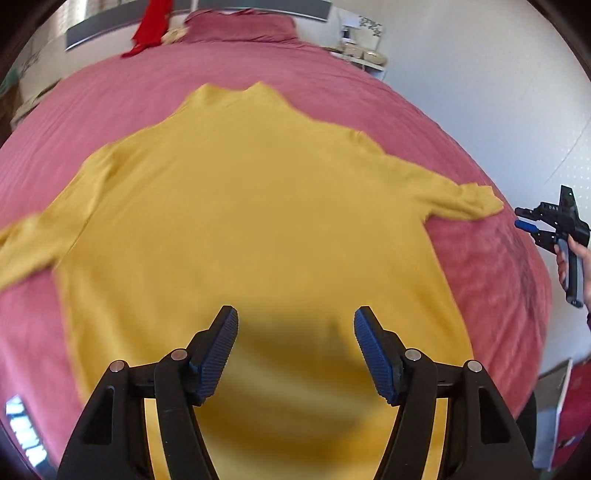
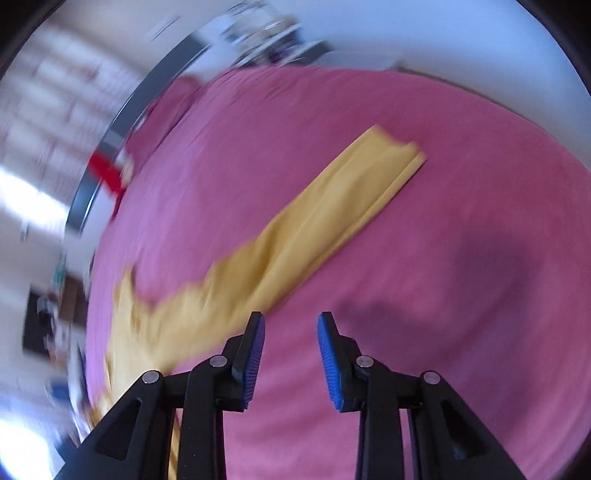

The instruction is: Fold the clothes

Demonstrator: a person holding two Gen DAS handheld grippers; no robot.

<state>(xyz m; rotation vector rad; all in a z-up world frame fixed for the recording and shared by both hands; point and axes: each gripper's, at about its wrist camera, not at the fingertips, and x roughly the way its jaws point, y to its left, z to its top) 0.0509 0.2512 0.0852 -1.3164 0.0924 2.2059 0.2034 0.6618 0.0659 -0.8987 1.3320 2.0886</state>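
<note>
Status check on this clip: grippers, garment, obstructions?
Left gripper open above yellow sweater. Right gripper open, empty, beside its sleeve. Sweater flat, unfolded. No obstructions.

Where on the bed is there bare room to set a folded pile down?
Bare pink bedspread lies between the yellow sweater collar and the pillows, and below the right sleeve. The middle is crowded by the spread sweater.

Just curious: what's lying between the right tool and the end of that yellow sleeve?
Only bare pink bedcover between the right tool and the sleeve's cuff, per right wrist view.
</note>
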